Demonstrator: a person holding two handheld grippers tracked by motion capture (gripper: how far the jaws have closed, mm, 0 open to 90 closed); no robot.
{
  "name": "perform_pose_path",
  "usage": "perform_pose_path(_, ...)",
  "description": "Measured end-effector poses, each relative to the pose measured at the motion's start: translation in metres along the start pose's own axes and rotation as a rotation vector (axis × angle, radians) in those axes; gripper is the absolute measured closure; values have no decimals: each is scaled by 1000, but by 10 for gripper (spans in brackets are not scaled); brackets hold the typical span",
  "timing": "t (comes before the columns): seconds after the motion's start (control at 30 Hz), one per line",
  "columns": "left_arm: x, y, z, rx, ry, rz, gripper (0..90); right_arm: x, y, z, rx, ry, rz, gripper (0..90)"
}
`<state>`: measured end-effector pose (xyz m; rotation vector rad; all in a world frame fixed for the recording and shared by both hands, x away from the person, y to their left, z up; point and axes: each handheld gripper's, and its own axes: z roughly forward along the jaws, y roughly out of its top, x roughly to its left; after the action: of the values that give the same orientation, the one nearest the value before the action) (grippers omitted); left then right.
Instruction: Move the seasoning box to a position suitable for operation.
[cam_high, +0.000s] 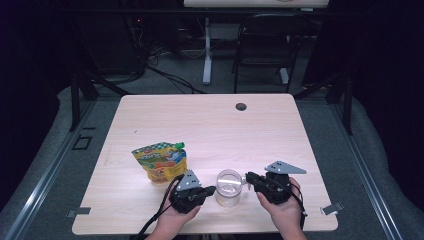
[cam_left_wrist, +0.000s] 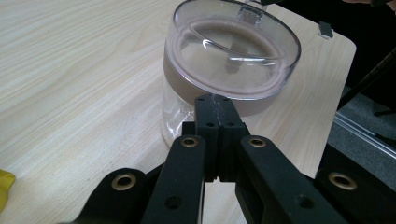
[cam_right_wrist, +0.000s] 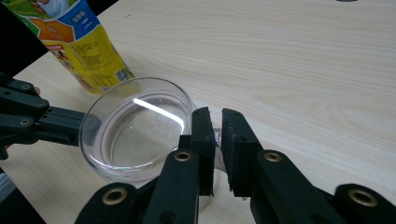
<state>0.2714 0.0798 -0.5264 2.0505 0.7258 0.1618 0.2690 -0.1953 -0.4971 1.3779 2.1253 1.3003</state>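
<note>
Centrally, near the front edge of the pale wood-grain bench (cam_high: 210, 120): one clear round glass jar with a transparent domed lid (cam_high: 228, 187), standing upright between two tools. Left hand-held gripper (cam_high: 212, 189): jaws pressed fully together, tips at the jar's lid rim, holding nothing. Right hand-held gripper (cam_high: 247, 178): jaws a narrow slit apart, astride a small clear tab on the lid's edge. Behind the left one, a yellow spouted pouch with green cap (cam_high: 161, 162); label print too small to read.
</note>
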Motion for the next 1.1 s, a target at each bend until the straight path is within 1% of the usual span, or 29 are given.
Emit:
perform_pose_path(0.33, 0, 1, -1, -8, -9, -7, 900, 0, -1, 0, -3, 2, 6, 832)
perform_pose_path(0.47, 0, 0, 0, 4, 2, 0, 900, 0, -1, 0, -4, 4, 8, 832)
perform_pose_path(0.5, 0, -2, 2, 6, -5, -3, 900, -1, -1, 0, -4, 5, 9, 831)
perform_pose_path(0.63, 0, -3, 3, 17, -6, -4, 900, -1, -1, 0, -3, 5, 8, 830)
perform_pose_path(0.73, 0, -2, 2, 9, -7, -7, 900, -1, -1, 0, -5, 4, 10, 830)
perform_pose_path(1.0, -1, 2, -1, -4, -5, 4, 900, 0, -1, 0, -4, 1, 7, 830)
perform_pose_path(1.1, -1, 3, -2, -9, -6, 0, 900, 0, -1, 0, -7, 0, 9, 824)
